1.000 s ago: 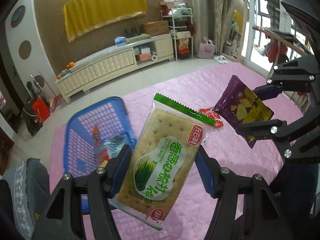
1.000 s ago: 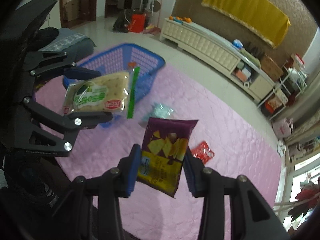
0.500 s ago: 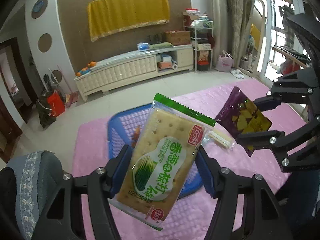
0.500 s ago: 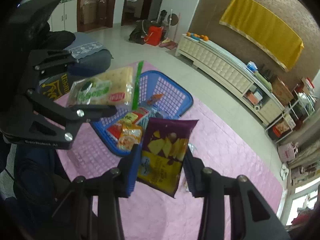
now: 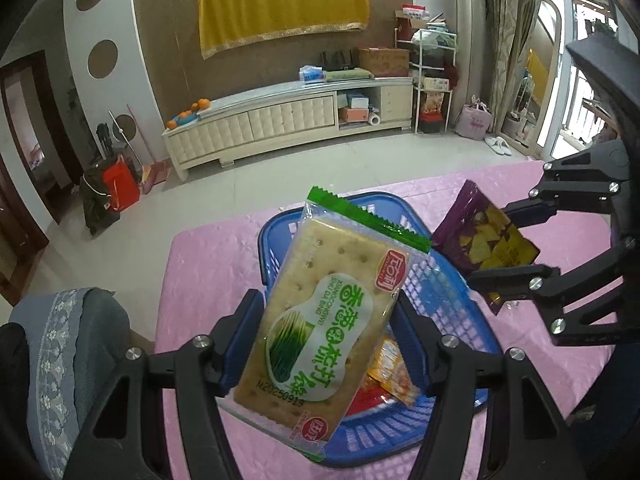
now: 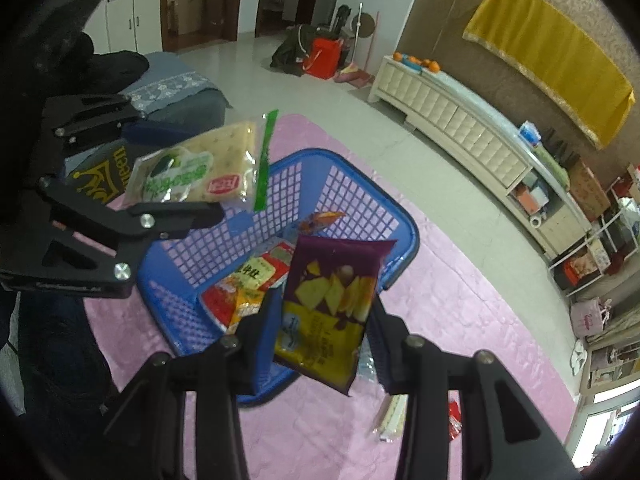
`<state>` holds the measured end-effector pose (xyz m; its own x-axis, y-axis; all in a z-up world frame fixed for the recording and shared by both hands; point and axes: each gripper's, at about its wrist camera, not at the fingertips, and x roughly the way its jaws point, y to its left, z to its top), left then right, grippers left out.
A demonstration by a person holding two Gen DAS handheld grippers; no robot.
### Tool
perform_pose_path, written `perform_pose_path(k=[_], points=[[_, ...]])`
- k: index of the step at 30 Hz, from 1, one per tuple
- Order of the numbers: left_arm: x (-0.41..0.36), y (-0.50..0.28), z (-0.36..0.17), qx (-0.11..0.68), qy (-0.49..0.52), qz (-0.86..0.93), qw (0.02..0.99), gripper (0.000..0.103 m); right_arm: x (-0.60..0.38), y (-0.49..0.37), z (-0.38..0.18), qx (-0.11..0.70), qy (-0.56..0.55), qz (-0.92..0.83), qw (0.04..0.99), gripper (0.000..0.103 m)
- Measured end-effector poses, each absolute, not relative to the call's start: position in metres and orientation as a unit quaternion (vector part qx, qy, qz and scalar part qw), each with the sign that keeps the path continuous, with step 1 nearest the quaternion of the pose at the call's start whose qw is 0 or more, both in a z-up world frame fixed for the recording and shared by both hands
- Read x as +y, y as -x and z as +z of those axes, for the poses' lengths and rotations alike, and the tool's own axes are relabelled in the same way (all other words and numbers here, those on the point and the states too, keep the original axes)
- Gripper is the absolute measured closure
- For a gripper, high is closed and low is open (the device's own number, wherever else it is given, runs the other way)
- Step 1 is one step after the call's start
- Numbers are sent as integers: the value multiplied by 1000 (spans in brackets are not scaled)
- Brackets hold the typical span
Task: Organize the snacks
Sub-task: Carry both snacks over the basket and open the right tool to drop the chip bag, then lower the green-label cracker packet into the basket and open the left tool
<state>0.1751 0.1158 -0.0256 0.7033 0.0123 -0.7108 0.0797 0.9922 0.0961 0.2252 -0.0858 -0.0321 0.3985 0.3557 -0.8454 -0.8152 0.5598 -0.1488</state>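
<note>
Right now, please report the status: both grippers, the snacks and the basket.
Left gripper shut on cracker pack, above blue basket. Right gripper shut on purple chip bag, near the basket rim. Snacks already inside; nothing blocks the drop.

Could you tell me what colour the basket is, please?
The basket is blue, clearest in the right wrist view.

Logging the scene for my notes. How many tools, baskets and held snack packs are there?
Tools: 2, the left tool and the right tool
Baskets: 1, the blue basket
Held packs: 2, crackers and chips
Total: 5
</note>
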Motion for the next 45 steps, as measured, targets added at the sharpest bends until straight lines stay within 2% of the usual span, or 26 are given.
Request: perform_pose_path(k=[13, 15, 17, 19, 26, 45], points=[[129, -200, -37, 391, -51, -14, 919, 41, -63, -290, -69, 418, 288, 332, 795, 57], [129, -199, -37, 392, -48, -15, 918, 41, -61, -294, -74, 423, 286, 325, 796, 54], [126, -199, -37, 394, -55, -17, 918, 41, -60, -292, -76, 421, 292, 322, 796, 34], [125, -199, -36, 396, -58, -14, 917, 41, -62, -286, -75, 413, 302, 320, 797, 26], [124, -199, -32, 397, -56, -22, 916, 41, -80, -273, -57, 410, 293, 317, 803, 18], [107, -233, -51, 419, -96, -51, 902, 40, -121, -275, -72, 447, 249, 306, 803, 16]])
